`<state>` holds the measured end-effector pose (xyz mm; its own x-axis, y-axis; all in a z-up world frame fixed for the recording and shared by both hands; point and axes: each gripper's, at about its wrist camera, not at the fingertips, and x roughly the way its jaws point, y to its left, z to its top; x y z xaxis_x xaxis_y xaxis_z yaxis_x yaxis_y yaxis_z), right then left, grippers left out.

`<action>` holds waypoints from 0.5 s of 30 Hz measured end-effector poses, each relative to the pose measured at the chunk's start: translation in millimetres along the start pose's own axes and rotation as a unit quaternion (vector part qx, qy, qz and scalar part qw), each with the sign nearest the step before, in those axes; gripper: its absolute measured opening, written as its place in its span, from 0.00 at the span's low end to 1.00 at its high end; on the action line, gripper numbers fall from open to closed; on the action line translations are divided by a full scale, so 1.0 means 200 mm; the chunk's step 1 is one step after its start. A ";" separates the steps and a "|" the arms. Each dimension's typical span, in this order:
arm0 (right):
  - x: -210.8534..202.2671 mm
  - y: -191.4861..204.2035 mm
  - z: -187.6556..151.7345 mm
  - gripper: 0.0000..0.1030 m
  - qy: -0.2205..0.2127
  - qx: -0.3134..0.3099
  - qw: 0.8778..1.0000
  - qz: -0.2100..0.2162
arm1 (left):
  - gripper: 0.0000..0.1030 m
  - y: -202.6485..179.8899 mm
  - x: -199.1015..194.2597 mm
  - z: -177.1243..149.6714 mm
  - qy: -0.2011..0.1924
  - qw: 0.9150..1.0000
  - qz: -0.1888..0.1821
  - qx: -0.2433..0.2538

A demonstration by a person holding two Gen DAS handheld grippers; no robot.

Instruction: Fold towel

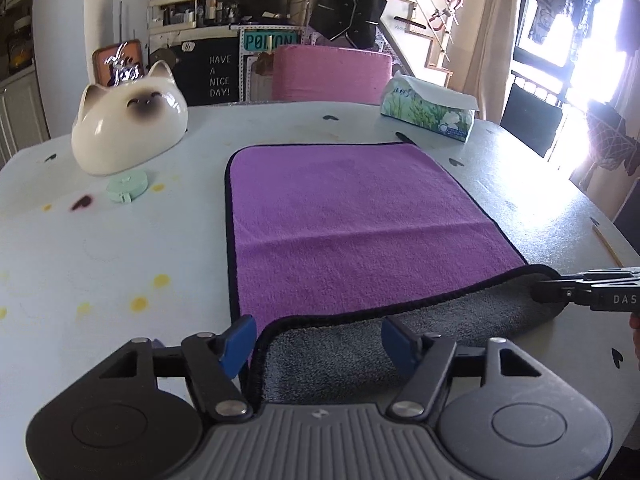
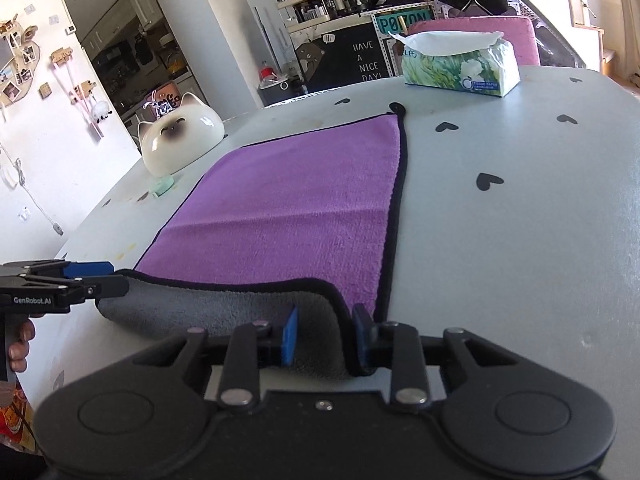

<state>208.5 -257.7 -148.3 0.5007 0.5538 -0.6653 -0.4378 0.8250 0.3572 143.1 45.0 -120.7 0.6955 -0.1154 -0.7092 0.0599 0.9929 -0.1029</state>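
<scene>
Left wrist view showed bare counter (image 1: 120, 260) around the towel (image 1: 340, 220); the left tool (image 1: 318, 344) gaped around its near-left corner, and the right tool (image 2: 326, 334) clamped the near-right corner.

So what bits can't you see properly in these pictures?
- Left wrist view: the towel's near left corner is hidden behind the left gripper's body.
- Left wrist view: the right gripper is cut off by the right edge.
- Right wrist view: the green tape measure is partly hidden by the cat-shaped ceramic.
</scene>
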 end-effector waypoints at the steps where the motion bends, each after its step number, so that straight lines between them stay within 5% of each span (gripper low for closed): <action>1: 0.00 0.00 0.00 0.29 0.000 -0.001 1.000 0.001 | 0.68 0.01 0.00 -0.01 0.002 1.000 0.000 -0.005; 15: -0.02 -0.01 -0.01 0.29 -0.001 -0.008 1.000 0.004 | 0.57 0.13 0.01 -0.08 0.007 0.997 -0.054 -0.058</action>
<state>205.4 -261.8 -148.4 0.4991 0.5608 -0.6606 -0.4535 0.8187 0.3523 135.2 70.3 -136.1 0.6791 -0.2219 -0.6997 0.0489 0.9648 -0.2585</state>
